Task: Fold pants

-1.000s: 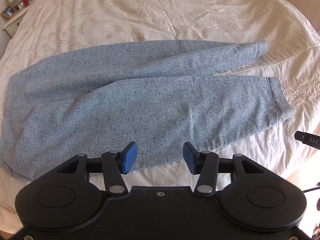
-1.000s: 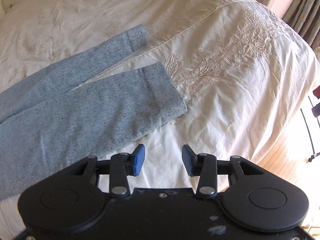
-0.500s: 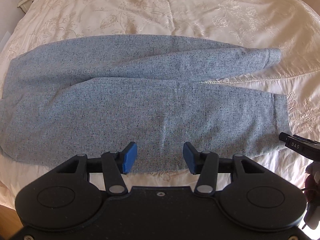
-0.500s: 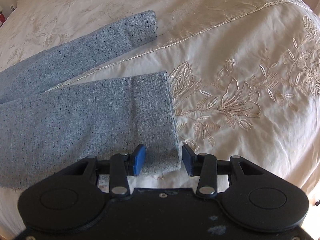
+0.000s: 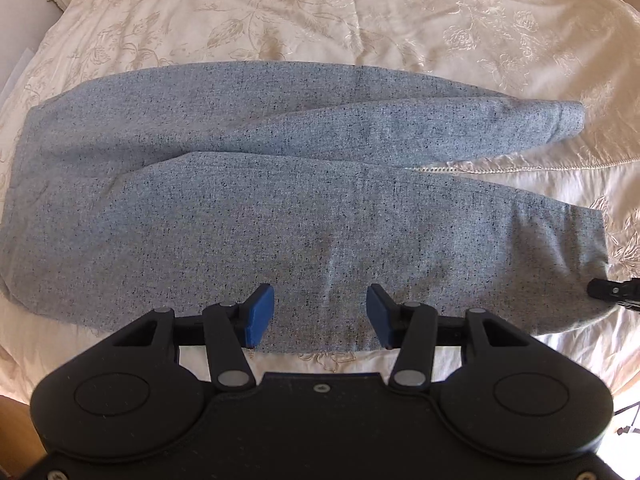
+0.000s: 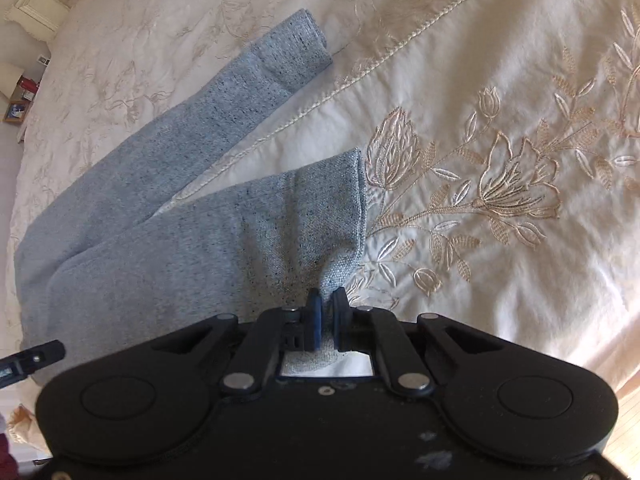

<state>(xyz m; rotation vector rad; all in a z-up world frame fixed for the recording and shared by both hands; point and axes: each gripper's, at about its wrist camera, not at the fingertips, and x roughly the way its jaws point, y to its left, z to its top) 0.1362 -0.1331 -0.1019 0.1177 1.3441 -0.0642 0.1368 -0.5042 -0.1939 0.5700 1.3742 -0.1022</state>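
Grey-blue speckled pants lie flat on the bed, waist at the left and both legs running to the right. My left gripper hovers open over the near edge of the nearer leg, with no cloth between its blue pads. In the right wrist view the pants spread away to the left. My right gripper is closing, and its pads pinch the near corner of the nearer leg's hem, which bunches up between them. A tip of the right gripper shows at that hem in the left wrist view.
The cream embroidered bedspread stretches well beyond the pants on the far side and to the right. A white headboard and a bedside table stand at the far left. Wooden floor shows past the bed's near right edge.
My right gripper dropped onto the nearer leg's hem corner and closed on it. The left gripper moved in over the near edge of the leg and stayed open.
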